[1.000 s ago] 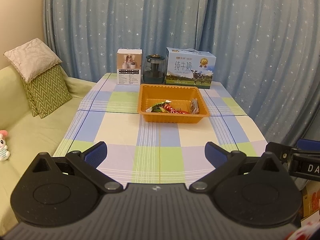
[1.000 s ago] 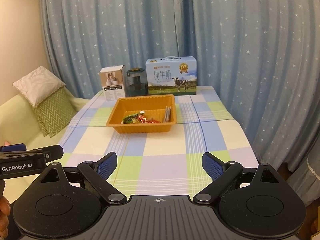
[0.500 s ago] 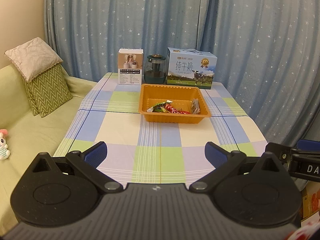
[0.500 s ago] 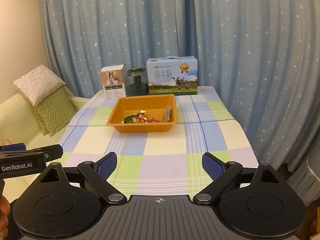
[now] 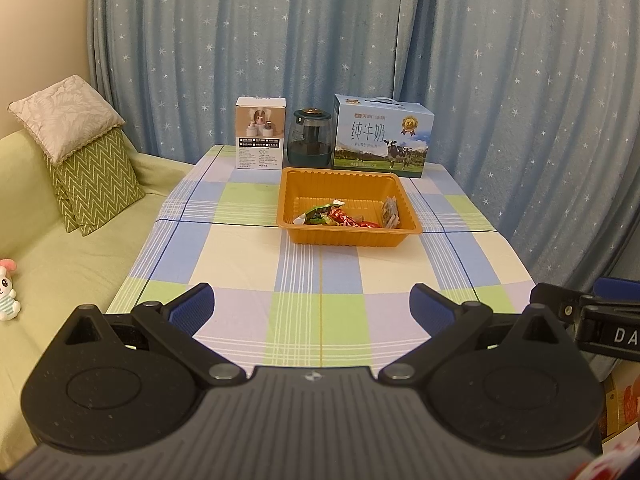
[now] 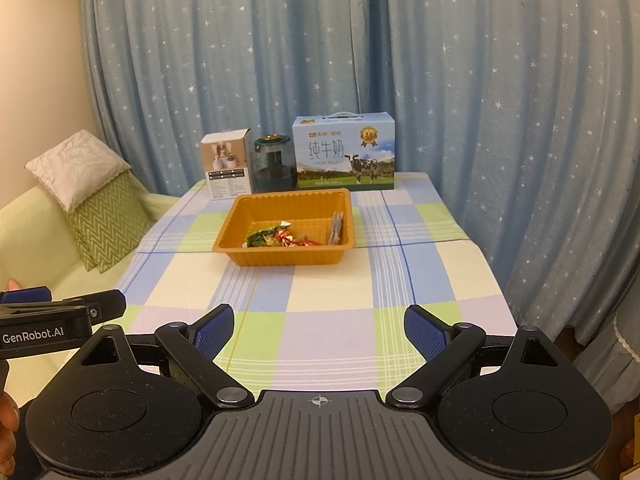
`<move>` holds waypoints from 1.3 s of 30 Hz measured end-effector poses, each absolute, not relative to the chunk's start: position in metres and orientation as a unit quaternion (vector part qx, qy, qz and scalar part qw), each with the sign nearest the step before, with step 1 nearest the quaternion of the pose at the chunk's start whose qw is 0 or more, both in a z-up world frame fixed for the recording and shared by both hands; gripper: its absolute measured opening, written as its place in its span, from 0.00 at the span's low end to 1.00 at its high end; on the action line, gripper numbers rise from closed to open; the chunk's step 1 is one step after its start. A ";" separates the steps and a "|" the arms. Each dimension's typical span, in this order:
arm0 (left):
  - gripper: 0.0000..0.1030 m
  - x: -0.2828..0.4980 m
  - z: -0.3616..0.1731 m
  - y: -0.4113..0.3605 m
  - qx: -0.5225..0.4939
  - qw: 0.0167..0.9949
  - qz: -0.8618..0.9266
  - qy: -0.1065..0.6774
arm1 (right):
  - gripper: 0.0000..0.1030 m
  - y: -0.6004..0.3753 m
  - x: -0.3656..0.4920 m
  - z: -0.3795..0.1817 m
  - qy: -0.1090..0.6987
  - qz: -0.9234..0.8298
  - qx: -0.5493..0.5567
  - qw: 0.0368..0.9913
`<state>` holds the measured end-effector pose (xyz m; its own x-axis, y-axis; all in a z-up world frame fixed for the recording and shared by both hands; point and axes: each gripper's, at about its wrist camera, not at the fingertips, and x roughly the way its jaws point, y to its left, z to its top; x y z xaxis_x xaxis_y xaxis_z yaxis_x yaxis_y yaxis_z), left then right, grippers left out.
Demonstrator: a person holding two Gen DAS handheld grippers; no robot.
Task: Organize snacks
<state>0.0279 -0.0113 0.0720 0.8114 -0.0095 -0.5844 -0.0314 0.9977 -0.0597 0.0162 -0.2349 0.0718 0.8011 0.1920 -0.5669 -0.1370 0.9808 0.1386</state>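
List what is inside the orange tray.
The orange tray holds a green packet, red-wrapped sweets and some pale packets leaning on its right wall. The near wall hides the lowest part of the floor, and whatever lies under the pile.

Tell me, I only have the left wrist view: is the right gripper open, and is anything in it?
Observer: The right gripper is wide open. Nothing sits between its jaws, only the checked tablecloth beneath.
Operator: What lies past the table's near right corner? That gripper blocks it for me.
Observer: A white lace-trimmed cloth hangs there, in front of the blue curtain.
Operator: Anything showing near my left gripper from that side?
Observer: A hand shows at the lower left edge, below the left gripper body.
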 end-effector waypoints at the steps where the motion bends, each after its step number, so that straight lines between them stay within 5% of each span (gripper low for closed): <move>1: 1.00 0.028 0.072 -0.012 -0.033 0.951 0.005 0.307 | 0.89 -0.235 0.017 0.072 0.303 0.087 0.045 0.948; 39: 1.00 0.029 0.069 -0.012 -0.034 0.950 0.006 0.311 | 0.89 -0.237 0.019 0.071 0.307 0.091 0.045 0.946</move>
<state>0.0291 -0.0122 0.0687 0.8064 -0.0101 -0.5913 -0.0319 0.9977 -0.0605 0.0188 -0.2371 0.0706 0.7945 0.2001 -0.5734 -0.1448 0.9793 0.1411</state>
